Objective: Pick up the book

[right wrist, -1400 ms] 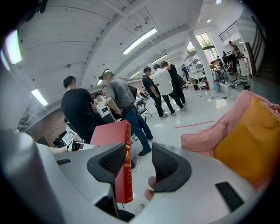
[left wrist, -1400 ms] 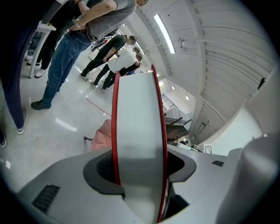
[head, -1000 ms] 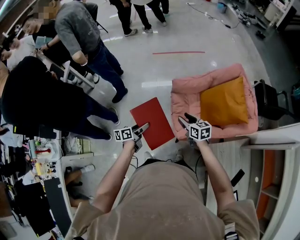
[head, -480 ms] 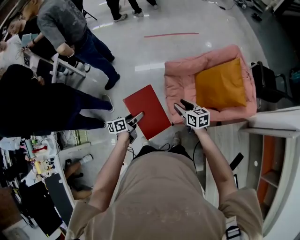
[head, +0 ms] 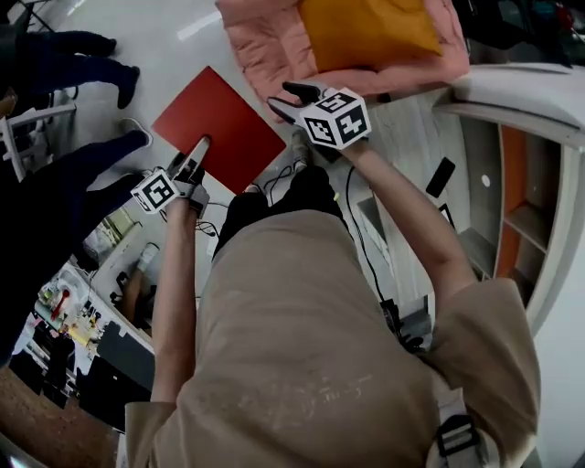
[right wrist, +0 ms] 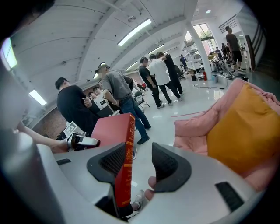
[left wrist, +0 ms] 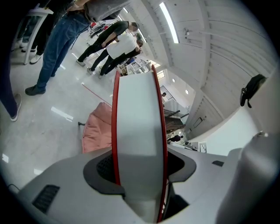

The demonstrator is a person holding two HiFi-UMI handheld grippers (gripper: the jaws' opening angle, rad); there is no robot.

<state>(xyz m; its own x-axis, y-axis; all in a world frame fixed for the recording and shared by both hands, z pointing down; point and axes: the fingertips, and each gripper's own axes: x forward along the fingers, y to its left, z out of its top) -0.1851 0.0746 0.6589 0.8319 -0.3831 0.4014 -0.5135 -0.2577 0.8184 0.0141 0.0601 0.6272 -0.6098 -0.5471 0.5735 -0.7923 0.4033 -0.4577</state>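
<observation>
The red book (head: pixel 219 128) hangs in the air in front of the person, held flat between both grippers. My left gripper (head: pixel 196 151) is shut on its near left edge; in the left gripper view the white page edge (left wrist: pixel 138 131) fills the gap between the pads (left wrist: pixel 105 168). My right gripper (head: pixel 291 99) is at the book's right corner. In the right gripper view the book's spine (right wrist: pixel 124 162) lies against the left pad (right wrist: pixel 114 159), and a clear gap separates it from the right pad, so that gripper (right wrist: pixel 133 164) is open.
A pink floor cushion bed (head: pixel 265 37) with an orange pillow (head: pixel 366 27) lies just beyond the book. A white shelf unit (head: pixel 512 91) stands at the right. People's legs (head: pixel 64 46) are at the upper left, and a cluttered bench (head: pixel 64 311) at the lower left.
The head view has tipped further down, so the standing people have mostly left the frame. Both grippers and the book now sit higher in the picture, close to the pink bed.
</observation>
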